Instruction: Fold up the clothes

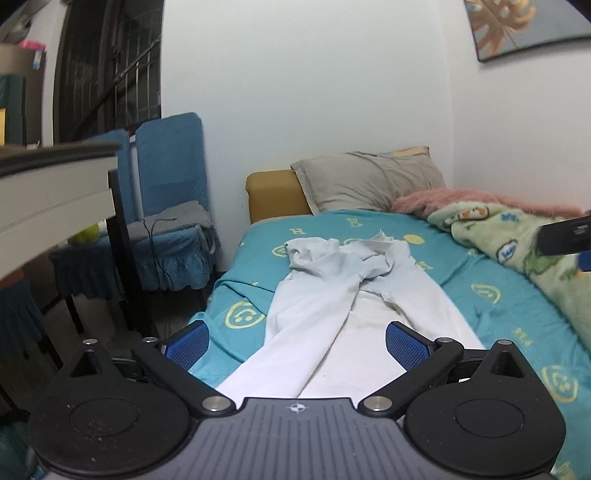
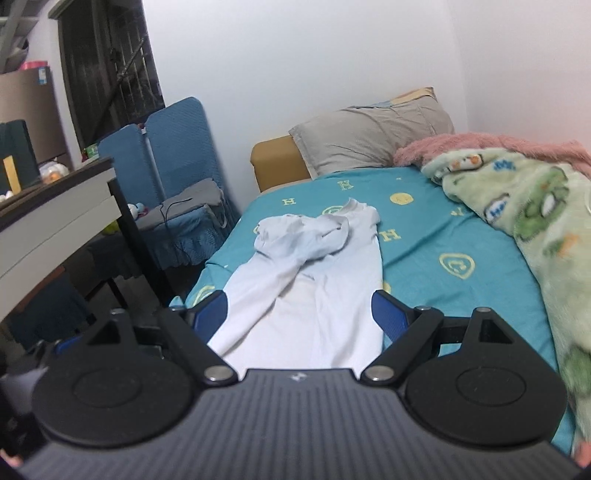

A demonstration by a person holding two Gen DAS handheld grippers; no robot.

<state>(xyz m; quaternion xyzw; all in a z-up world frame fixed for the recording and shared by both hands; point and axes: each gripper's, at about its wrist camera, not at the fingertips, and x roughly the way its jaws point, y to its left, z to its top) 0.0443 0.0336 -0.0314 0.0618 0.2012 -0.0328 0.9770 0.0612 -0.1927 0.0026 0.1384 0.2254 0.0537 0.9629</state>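
On the teal bed sheet [image 1: 491, 273], printed with yellow smiley faces and letters, a white long-sleeved garment [image 1: 332, 310] is laid lengthwise, its lower body flat and smooth towards the cameras. Both sleeves are seen thrown inward and crossed over the chest, and the collar end is bunched into a loose heap at the far end; the same garment [image 2: 317, 295] is seen from the right wrist view with its right edge straight and its left sleeve running diagonally.

The left gripper [image 1: 295, 343] is held above the near part of the cloth, its blue pads spread wide with nothing pinched between them. The right gripper [image 2: 299, 314] is likewise held with its jaws wide apart over the near hem, and no cloth is gripped.

Beyond the garment, a grey pillow [image 1: 369, 181] is propped against a tan headboard [image 1: 277, 195]. Along the right side of the bed a green cartoon blanket [image 2: 524, 221] is heaped, with a pink fleece [image 2: 491, 146] behind it; both lie apart from the garment. To the left of the bed, blue-covered chairs [image 1: 170, 177] and a table edge [image 1: 55, 184] are crowded close. A framed leaf picture [image 1: 524, 26] is hung on the wall.
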